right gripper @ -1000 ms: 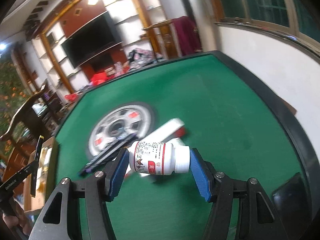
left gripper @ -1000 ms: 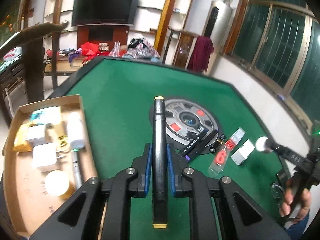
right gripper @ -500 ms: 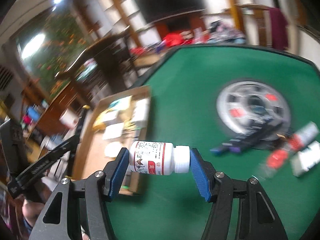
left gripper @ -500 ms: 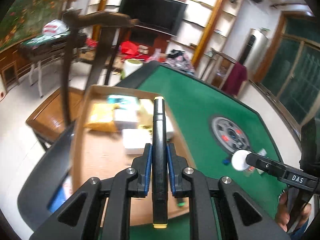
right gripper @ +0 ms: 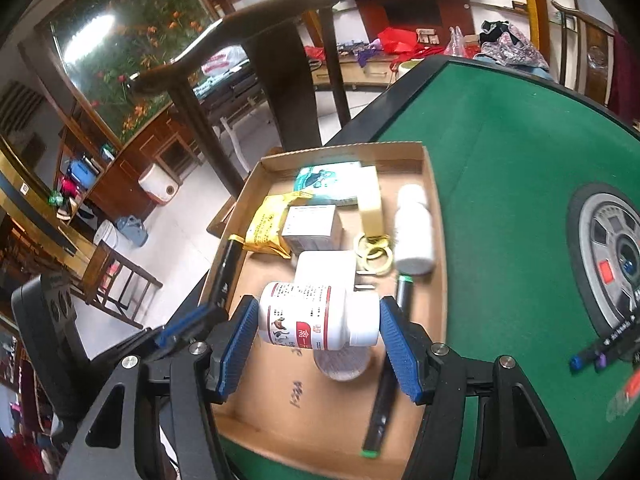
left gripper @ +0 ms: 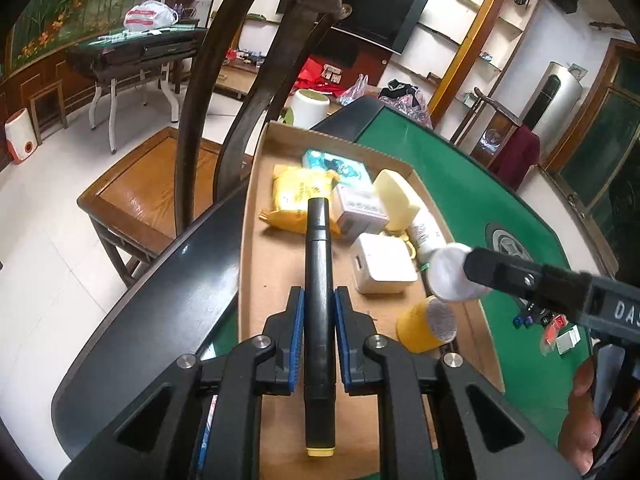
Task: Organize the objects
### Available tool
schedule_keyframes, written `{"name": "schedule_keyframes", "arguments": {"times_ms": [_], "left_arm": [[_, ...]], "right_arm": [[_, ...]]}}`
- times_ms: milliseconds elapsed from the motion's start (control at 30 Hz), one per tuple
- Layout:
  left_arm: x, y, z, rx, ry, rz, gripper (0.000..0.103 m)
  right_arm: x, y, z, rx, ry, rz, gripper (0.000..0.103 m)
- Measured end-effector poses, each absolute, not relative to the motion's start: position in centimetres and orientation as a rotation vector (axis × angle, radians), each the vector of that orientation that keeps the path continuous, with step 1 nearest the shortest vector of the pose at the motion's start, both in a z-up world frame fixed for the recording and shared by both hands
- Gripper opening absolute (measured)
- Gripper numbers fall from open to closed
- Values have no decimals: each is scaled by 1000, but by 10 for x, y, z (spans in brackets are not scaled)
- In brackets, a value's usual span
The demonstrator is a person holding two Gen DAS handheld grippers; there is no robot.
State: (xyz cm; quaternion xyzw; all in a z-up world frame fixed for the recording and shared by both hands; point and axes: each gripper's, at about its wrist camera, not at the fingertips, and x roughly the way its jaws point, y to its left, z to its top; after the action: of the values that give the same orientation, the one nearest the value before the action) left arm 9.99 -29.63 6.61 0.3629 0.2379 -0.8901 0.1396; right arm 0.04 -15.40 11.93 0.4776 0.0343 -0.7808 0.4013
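With left tongs (left gripper: 318, 344) clamping a black marker pen (left gripper: 318, 280) and right tongs (right gripper: 318, 338) clamping a white red-labelled pill bottle (right gripper: 316, 318) over the crowded shallow cardboard tray (right gripper: 434, 216), both tongs releasing together could collide or scatter contents.

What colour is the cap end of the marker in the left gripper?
Yellow, on the black marker; clearest in the left wrist view.

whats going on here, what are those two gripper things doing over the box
A person is tidying loose items into a cardboard tray on the green table. The left gripper is shut on a black marker; the right gripper clamps a white pill bottle. Both hang over the tray, nothing released yet.
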Motion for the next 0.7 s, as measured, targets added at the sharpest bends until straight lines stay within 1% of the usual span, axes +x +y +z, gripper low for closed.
{"name": "schedule_keyframes", "arguments": {"times_ms": [367, 700], "left_arm": [[104, -307, 54, 1072, 669, -2542, 14], [108, -304, 48, 1088, 664, -2547, 14]], "right_arm": [[-5, -194, 106, 1243, 138, -1920, 67], [-17, -199, 103, 1262, 139, -1942, 67]]}}
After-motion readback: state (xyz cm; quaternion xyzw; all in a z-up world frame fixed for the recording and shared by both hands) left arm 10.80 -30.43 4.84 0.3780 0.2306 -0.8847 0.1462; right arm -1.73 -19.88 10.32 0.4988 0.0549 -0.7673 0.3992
